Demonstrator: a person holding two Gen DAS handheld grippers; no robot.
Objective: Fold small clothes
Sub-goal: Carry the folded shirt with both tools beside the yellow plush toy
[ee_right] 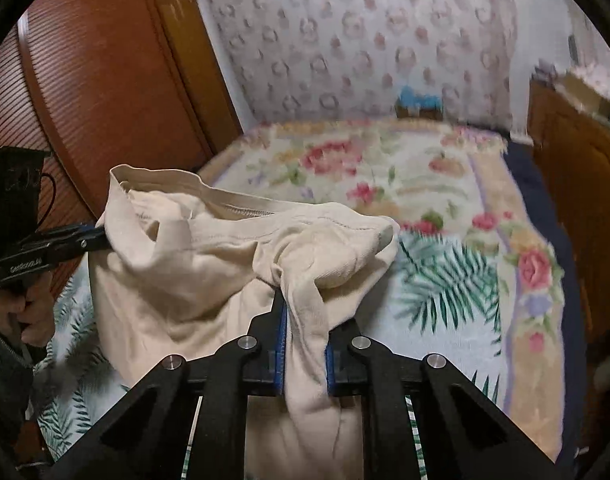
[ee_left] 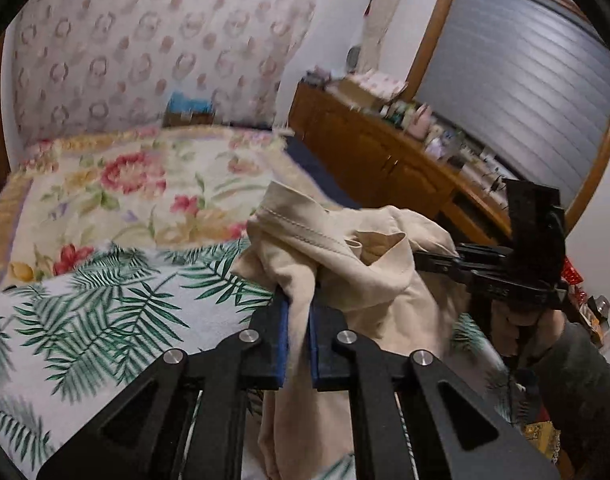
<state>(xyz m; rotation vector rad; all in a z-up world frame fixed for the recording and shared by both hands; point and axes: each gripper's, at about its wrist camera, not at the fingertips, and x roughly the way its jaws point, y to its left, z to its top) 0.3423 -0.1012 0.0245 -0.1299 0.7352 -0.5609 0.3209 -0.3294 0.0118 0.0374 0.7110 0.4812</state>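
Observation:
A small beige garment (ee_left: 369,268) with a stitched waistband hangs bunched in the air above the bed, held at two points. My left gripper (ee_left: 299,300) is shut on one part of it, cloth squeezed between its blue pads. My right gripper (ee_right: 301,304) is shut on another part of the garment (ee_right: 193,264). The right gripper shows in the left wrist view (ee_left: 421,262) at the right, its tips buried in cloth. The left gripper shows in the right wrist view (ee_right: 99,238) at the left edge of the garment.
The bed carries a palm-leaf sheet (ee_left: 105,320) and a flowered blanket (ee_left: 137,184) behind it. A wooden dresser (ee_left: 385,156) with small items stands to the right. A wooden wardrobe (ee_right: 89,80) stands to the left. A patterned wall hanging (ee_right: 365,40) is behind the bed.

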